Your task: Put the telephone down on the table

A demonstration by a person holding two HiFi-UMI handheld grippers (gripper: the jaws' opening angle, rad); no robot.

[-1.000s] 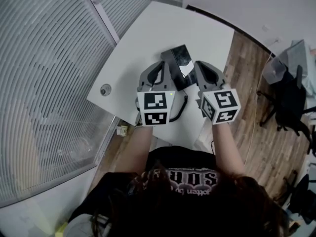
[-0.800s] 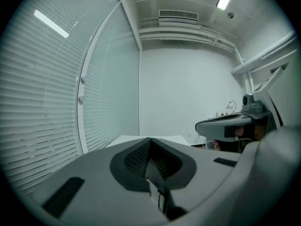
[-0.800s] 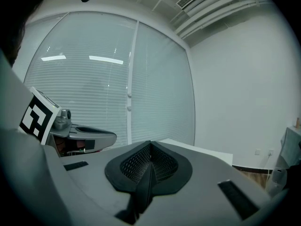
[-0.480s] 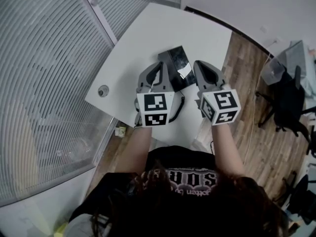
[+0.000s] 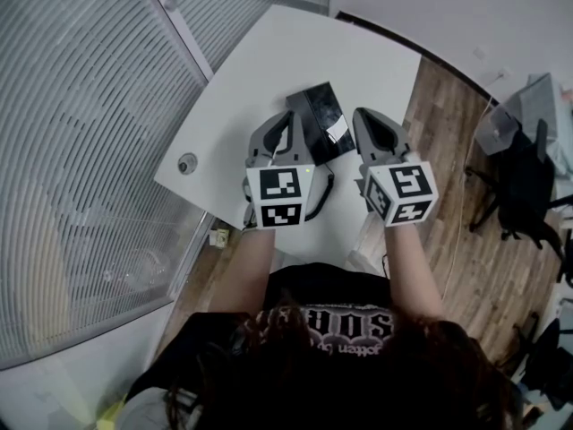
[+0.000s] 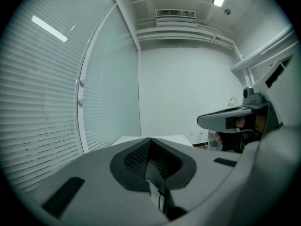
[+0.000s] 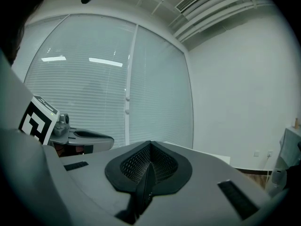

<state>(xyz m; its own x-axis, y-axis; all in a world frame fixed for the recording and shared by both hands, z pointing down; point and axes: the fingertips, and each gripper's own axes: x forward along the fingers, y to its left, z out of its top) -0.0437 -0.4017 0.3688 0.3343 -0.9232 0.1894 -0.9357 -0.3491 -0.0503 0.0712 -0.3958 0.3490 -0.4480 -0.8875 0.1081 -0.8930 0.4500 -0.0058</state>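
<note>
The black telephone [image 5: 313,115] lies on the white table [image 5: 269,70], with its dark cord [image 5: 328,189] curling toward the near edge. Both grippers hover over the table's near part. My left gripper [image 5: 286,119] is at the telephone's left side, and my right gripper [image 5: 365,116] is at its right side. In the left gripper view the jaws [image 6: 149,141] are pressed together with nothing held. The right gripper's jaws [image 7: 150,145] are likewise closed and empty. Each gripper view shows the other gripper alongside, the right gripper [image 6: 230,119] in one and the left gripper [image 7: 87,136] in the other. Neither touches the telephone.
A round cable hole [image 5: 186,163] sits near the table's left corner. A glass wall with blinds [image 5: 81,150] runs along the left. Wooden floor [image 5: 448,150] and a dark office chair [image 5: 524,182] lie to the right. A floor socket [image 5: 220,236] is below the table edge.
</note>
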